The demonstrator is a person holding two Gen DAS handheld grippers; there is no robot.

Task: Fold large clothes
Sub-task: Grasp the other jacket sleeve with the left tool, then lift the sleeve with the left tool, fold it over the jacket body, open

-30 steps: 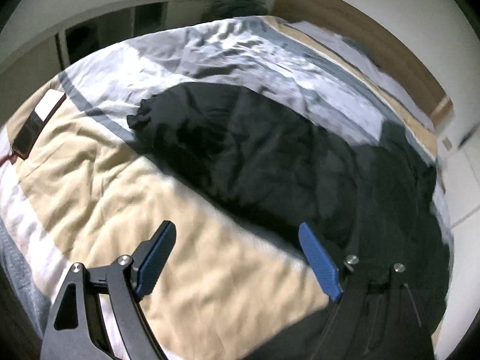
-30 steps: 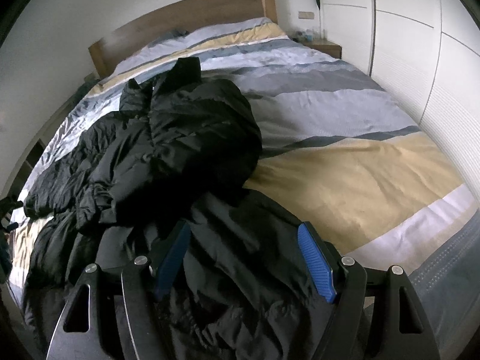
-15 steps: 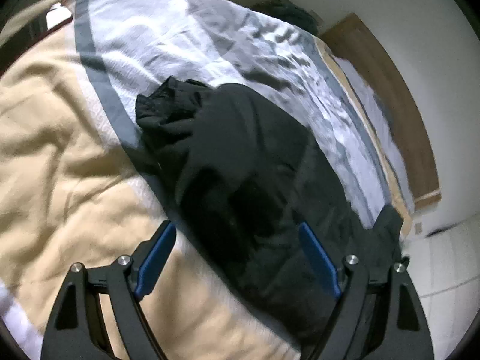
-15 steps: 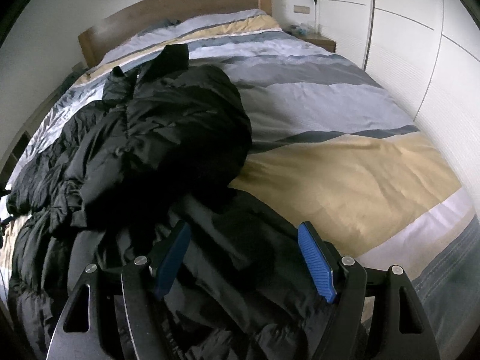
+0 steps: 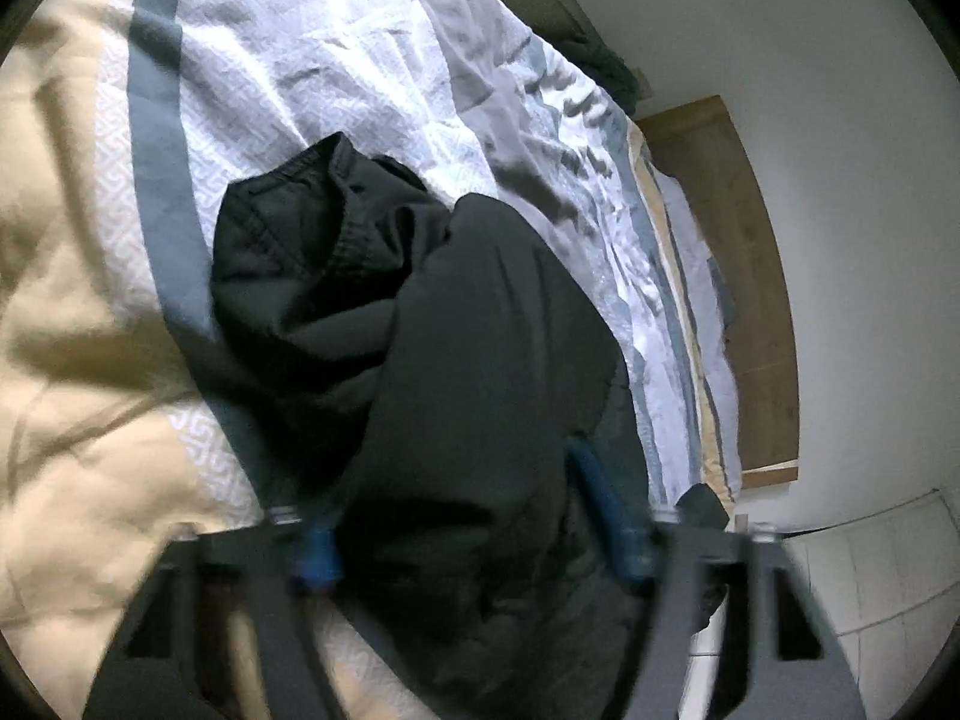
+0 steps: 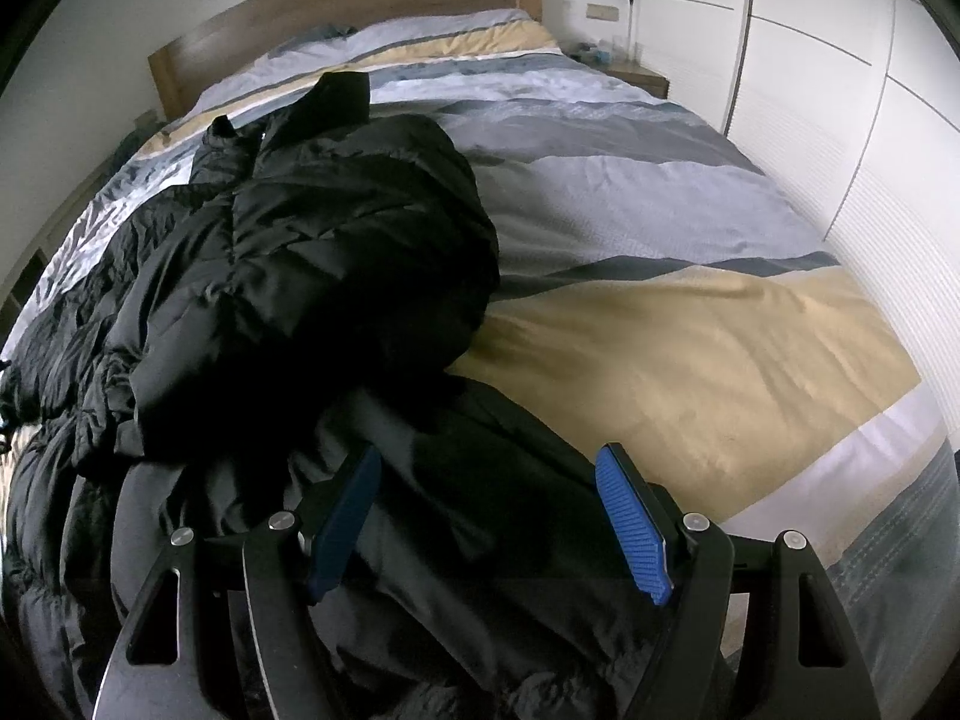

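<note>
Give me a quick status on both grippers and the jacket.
Left gripper closing around black puffy jacket sleeve, grip unconfirmed. Right gripper open over jacket's near edge. Jacket bunched, unfolded on striped duvet. Nothing in the way.

My right gripper (image 6: 486, 516): matt black plastic frame, ribbed blue rubbery pads (image 6: 630, 531), bright metal screws; black jacket (image 6: 336, 252): quilted, puffy cloth with a faint sheen; duvet cover (image 6: 660, 324): creased woven cloth, matt; headboard (image 6: 336, 6): smooth wood; wardrobe doors (image 6: 840, 96): smooth, white.
</note>
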